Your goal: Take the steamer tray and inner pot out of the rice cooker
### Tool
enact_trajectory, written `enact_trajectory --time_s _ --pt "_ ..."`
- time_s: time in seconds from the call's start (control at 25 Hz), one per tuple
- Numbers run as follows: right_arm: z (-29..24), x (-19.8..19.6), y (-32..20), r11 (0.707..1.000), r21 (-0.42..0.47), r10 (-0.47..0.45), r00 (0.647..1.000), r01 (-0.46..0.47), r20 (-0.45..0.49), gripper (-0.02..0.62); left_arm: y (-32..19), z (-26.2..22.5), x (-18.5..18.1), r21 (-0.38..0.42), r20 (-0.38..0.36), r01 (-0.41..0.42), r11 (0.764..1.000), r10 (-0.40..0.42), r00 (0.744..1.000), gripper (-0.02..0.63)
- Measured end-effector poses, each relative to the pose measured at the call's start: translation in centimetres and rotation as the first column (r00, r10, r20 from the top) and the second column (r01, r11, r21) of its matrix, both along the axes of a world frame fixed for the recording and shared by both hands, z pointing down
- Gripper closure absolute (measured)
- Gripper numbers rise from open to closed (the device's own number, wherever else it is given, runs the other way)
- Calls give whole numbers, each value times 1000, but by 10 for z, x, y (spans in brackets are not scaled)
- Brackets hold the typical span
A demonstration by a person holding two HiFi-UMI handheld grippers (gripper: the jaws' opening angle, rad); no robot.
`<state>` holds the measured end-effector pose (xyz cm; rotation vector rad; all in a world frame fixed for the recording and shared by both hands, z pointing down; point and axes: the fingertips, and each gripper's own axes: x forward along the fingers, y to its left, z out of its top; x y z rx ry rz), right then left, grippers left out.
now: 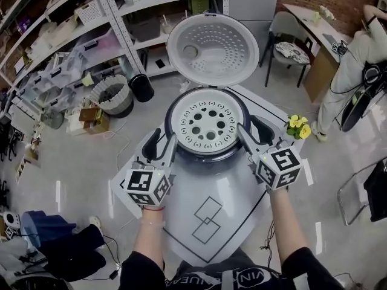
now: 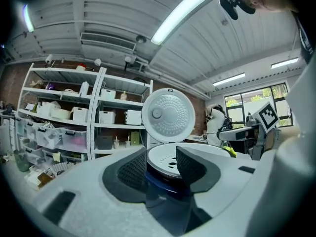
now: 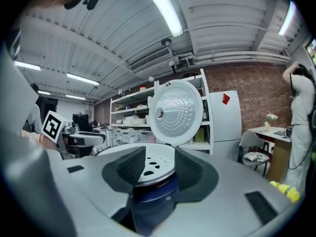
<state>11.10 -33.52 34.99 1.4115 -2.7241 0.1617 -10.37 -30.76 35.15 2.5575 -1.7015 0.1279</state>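
Left tool (image 1: 162, 147), right tool (image 1: 254, 135) — steamer tray (image 1: 205, 124) hides interior

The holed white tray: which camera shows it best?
The head view: it looks down onto the steamer tray, holes clearly visible. Both gripper views catch only its near rim and a few holes, edge-on.

Pale grey left tool (image 1: 162, 142) and right tool (image 1: 254, 133) with black pads, each topped by a white cube (image 1: 147, 188) of black square markers. Dark sleeves (image 1: 142, 272), thin red wristband (image 1: 153, 208).
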Motion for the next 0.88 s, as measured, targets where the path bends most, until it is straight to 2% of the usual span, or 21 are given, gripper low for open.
enact_trajectory --time_s 0.12,0.24,0.48,0.64,0.8,0.88 --pt "5 -3 -28 999 -49 9 995 -14 -99 417 -20 2 3 -9 7 -13 1000 14 1000 437" --pt "12 -14 -53 997 -78 -36 974 20 -222 417 -31 1 6 6 20 -29 1000 29 999 437" --pt "30 -31 -91 992 -104 -110 864 68 -491 416 -37 2 7 12 20 -46 999 46 999 437" --pt "38 -37 -103 984 -149 -168 803 100 -572 416 -38 6 8 13 30 -57 998 56 998 437" --pt "51 -36 -111 973 -214 -205 729 83 -652 416 -40 4 5 18 17 -57 998 57 998 437" --pt "54 -33 -114 971 -231 -209 714 67 -669 416 -41 2 5 20 14 -61 998 60 998 437"
